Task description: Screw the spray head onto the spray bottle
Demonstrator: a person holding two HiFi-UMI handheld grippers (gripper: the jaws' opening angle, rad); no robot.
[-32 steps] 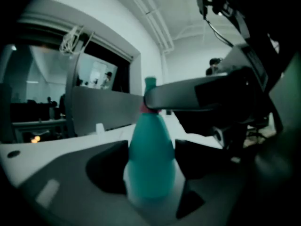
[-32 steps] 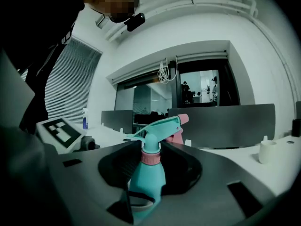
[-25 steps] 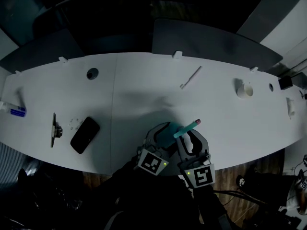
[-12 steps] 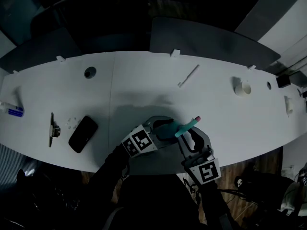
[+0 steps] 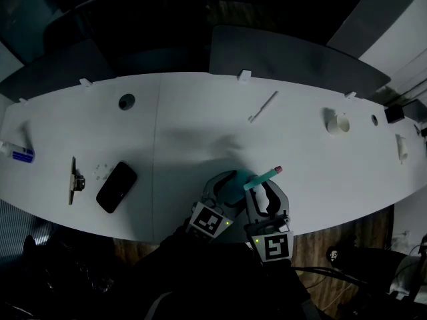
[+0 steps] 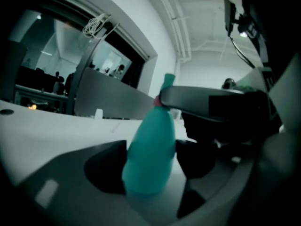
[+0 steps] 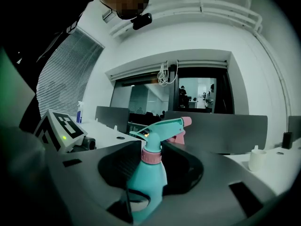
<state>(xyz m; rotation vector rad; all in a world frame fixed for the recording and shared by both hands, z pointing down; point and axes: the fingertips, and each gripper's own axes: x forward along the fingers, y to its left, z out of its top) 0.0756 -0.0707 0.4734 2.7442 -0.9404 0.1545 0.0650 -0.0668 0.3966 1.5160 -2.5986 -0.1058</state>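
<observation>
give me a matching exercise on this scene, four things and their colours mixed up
Things:
1. spray bottle
2. phone
3. collar of the spray head
4. thin stick

Colours:
a. pink
b. black
c. teal
d. white

Pairs: 1-c, 2-b, 3-a, 4-d

Overhead view, gripper views share bottle point(image 6: 150, 149)
</observation>
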